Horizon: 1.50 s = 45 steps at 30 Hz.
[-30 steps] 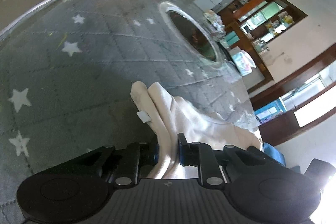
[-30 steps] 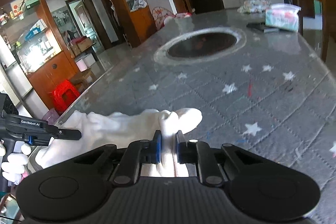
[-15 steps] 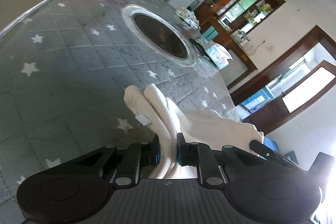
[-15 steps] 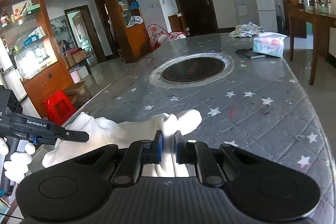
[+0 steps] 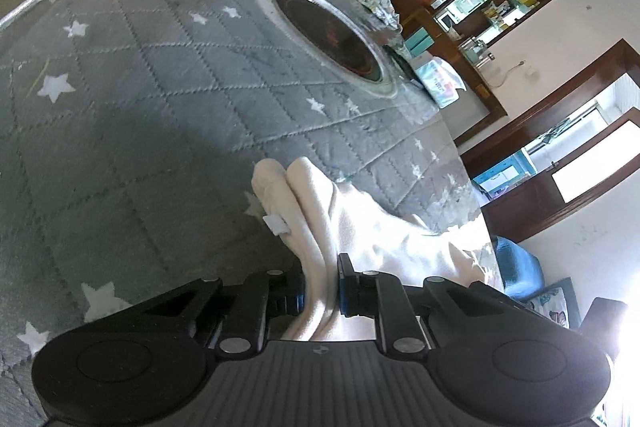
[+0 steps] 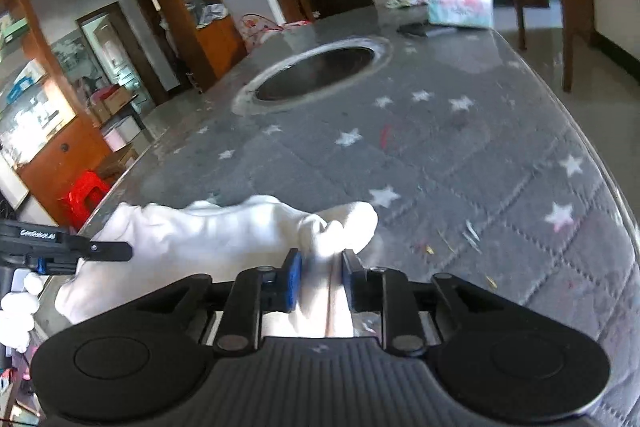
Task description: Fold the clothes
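A cream-white garment (image 5: 360, 223) lies bunched at the near edge of a grey, star-patterned quilted table cover (image 5: 140, 107). My left gripper (image 5: 320, 283) is shut on a thick fold of it, with a small white tag beside the fold. In the right wrist view the same garment (image 6: 208, 239) stretches left towards the left gripper (image 6: 120, 251), which a white-gloved hand (image 6: 16, 315) holds. My right gripper (image 6: 320, 271) has its jaws opening. The other end of the garment sits loosely between its blue pads (image 6: 294, 279).
A round dark recess (image 6: 316, 75) with a pale rim sits mid-table. Beyond it lie a tissue pack (image 6: 460, 7), a black flat item (image 6: 416, 29) and crumpled cloth. The table cover (image 6: 460, 187) stretches ahead. A red stool (image 6: 84, 195) stands on the floor to the left.
The right gripper's jaws have spread apart around the fold they were pinching, and it has moved lower over the table. The left gripper keeps its grip and has shifted slightly.
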Motion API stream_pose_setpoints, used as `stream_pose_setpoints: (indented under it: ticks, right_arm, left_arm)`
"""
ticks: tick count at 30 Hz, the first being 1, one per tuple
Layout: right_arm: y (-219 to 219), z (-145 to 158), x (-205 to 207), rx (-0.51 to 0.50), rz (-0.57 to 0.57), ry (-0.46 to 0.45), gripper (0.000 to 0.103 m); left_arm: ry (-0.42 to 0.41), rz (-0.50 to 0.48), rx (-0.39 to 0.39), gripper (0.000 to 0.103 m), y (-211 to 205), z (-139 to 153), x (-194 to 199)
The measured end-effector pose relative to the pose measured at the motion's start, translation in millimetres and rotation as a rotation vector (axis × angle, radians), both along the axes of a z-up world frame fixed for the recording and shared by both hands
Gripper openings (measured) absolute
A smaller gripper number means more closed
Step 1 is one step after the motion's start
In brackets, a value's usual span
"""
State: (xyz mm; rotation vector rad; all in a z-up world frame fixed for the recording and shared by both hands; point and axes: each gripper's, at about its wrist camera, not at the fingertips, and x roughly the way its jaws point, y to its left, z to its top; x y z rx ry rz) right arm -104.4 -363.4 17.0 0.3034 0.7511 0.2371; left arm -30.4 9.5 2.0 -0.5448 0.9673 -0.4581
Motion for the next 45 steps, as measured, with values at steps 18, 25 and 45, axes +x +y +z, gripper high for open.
stream_pose_setpoints:
  ticks: [18, 25, 45]
  right_arm:
    - [7, 2, 4, 0.07, 0.025, -0.052, 0.013]
    - [7, 38, -4, 0.015, 0.003, -0.149, 0.013]
    - [-28, 90, 4, -0.114, -0.117, -0.292, 0.012]
  left_arm:
    - [-0.027, -0.02, 0.053, 0.017, -7, 10, 1]
    - [-0.103, -0.068, 0.084, 0.016, -27, 33, 3]
    - [-0.213, -0.164, 0.139, 0.016, -100, 76, 48]
